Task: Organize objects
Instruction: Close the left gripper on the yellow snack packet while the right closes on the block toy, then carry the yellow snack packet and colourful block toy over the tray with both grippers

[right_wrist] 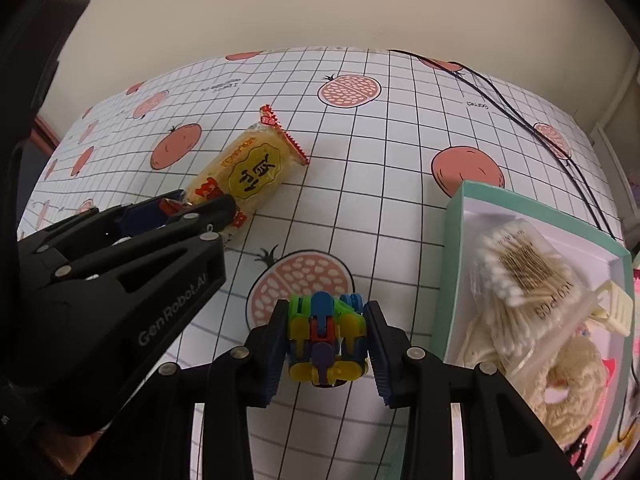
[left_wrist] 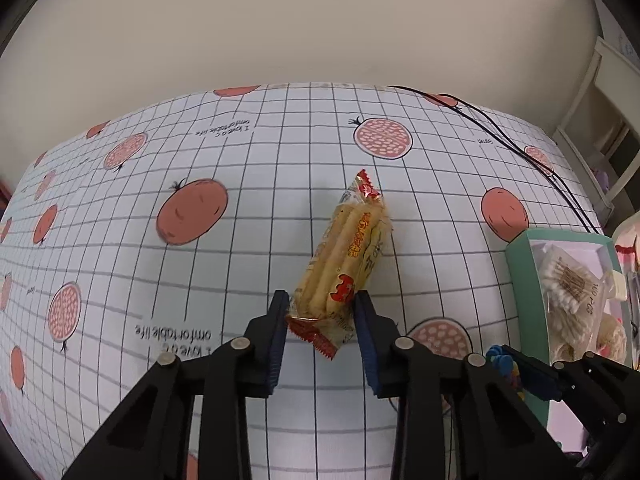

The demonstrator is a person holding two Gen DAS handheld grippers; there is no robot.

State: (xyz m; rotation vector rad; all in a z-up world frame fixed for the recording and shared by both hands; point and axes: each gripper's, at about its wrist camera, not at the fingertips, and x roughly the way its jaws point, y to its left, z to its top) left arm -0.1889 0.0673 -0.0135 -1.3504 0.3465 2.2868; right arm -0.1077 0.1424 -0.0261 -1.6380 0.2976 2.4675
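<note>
1. Two grippers were at work over the gridded tablecloth (left_wrist: pixel 248 208), each closed around its own item.
2. The left gripper (left_wrist: pixel 322 312) had its jaws narrowed onto the near end of the snack packet (left_wrist: pixel 348 256), the pads pressing either side just above the crimped red seal. The rest of the packet pointed away from the camera, and the pictures did not settle whether it rested on the cloth or hung just above it.
3. The right gripper (right_wrist: pixel 327 340) pinched the multicoloured plastic toy (right_wrist: pixel 326 336) between its pads, low over a printed fruit slice – lifted or resting, I could not tell.
4. The teal box (right_wrist: pixel 452 264) sat just right of the toy, already holding a bag of cotton swabs (right_wrist: pixel 524 280), a cream hair tie (right_wrist: pixel 568 392) and a pale clip (right_wrist: pixel 616 312).
5. Handling, as a judgement: the packet looked light, its film slick and crinkly, its rice-cracker sticks brittle – a grip at mid-body with gentle pressure would suit better than the seal end, where it might droop or slide.
6. The toy seemed rigid but jointed, so its segments might shift; squeezing across the flat sides should keep it steady.
7. Both items probably belonged in the box.
</note>
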